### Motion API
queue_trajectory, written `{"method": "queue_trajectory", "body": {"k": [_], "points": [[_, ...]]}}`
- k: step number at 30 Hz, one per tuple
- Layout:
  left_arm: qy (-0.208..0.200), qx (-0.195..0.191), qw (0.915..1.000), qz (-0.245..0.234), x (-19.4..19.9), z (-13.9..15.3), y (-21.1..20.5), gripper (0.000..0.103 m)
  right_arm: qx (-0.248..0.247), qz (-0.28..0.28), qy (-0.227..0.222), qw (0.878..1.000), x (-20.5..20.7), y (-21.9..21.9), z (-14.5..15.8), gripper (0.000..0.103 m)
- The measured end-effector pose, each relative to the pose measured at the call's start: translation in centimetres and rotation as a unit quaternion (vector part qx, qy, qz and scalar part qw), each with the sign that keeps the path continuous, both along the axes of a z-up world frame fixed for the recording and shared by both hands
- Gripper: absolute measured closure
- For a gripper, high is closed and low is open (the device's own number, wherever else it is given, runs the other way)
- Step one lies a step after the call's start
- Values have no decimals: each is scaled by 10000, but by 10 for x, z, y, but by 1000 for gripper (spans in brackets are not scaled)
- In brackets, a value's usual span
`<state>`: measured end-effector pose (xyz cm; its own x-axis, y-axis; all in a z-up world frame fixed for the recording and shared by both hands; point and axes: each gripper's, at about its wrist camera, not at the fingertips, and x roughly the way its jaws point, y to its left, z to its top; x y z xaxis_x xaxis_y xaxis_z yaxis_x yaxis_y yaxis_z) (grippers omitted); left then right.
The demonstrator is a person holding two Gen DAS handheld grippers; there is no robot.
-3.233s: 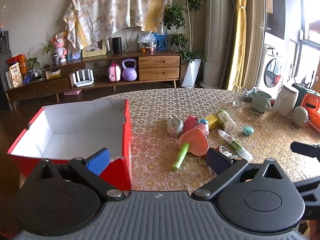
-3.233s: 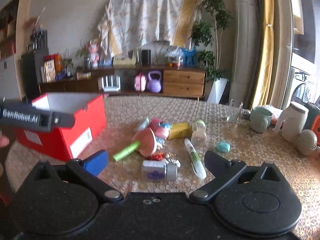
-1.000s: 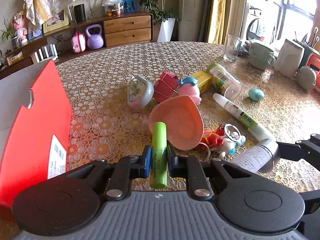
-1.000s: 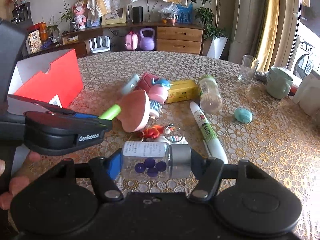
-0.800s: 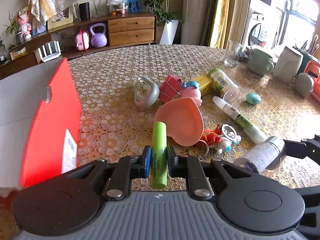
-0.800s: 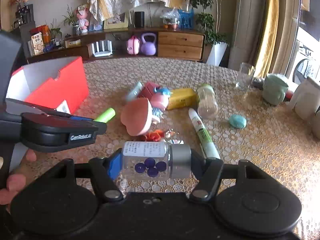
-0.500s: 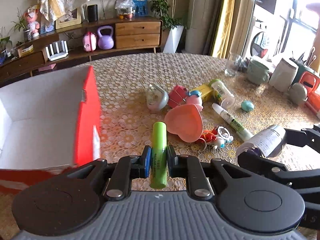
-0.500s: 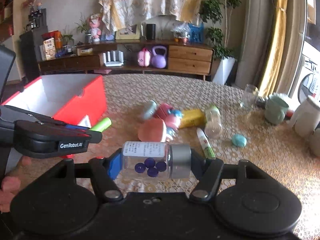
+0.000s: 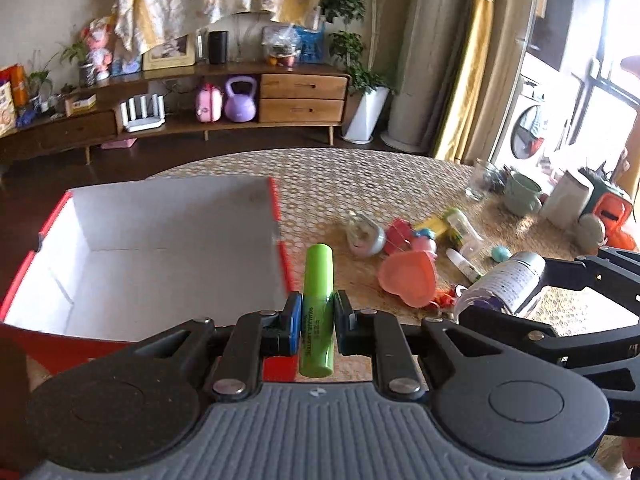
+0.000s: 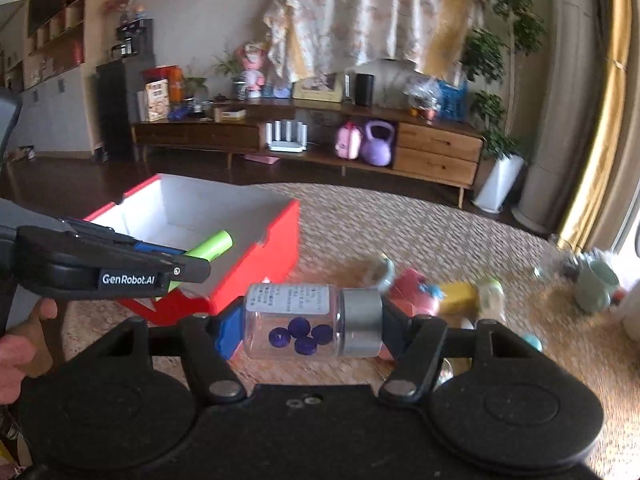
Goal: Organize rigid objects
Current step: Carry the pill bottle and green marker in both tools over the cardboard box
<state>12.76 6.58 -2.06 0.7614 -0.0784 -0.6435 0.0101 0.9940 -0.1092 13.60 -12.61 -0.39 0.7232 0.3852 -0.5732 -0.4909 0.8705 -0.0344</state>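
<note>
My left gripper (image 9: 317,316) is shut on a green tube (image 9: 318,300) and holds it in the air by the right wall of the open red box (image 9: 120,272), whose white inside is empty. My right gripper (image 10: 312,326) is shut on a clear jar (image 10: 304,320) with a silver cap and purple tablets, held sideways above the table, to the right of the box (image 10: 256,256). The jar also shows at the right of the left wrist view (image 9: 504,280), and the left gripper (image 10: 176,264) with its green tube (image 10: 212,246) shows over the box's near corner in the right wrist view.
On the lace-covered round table (image 9: 360,176) lies a pile: pink heart-shaped object (image 9: 408,276), small round clock (image 9: 364,234), yellow box (image 9: 430,224), white marker (image 9: 464,266), teal egg (image 9: 500,254). A glass (image 9: 482,186), green mug (image 9: 522,194) and white jug (image 9: 566,200) stand far right.
Both grippers closed on their objects, lifted them off the table and carried them left toward the red box; the box's inside has come into view.
</note>
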Motion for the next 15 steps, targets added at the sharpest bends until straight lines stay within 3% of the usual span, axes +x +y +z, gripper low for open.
{"method": "queue_trajectory", "body": {"k": [8,15], "points": [[-26,115,9995,277,-2,11,47,87,-91,444,1,9990,12,51,6,36],[285,261,9983,431,13,4,89,87,-87,730,175,9971,38,94,0,36]]}}
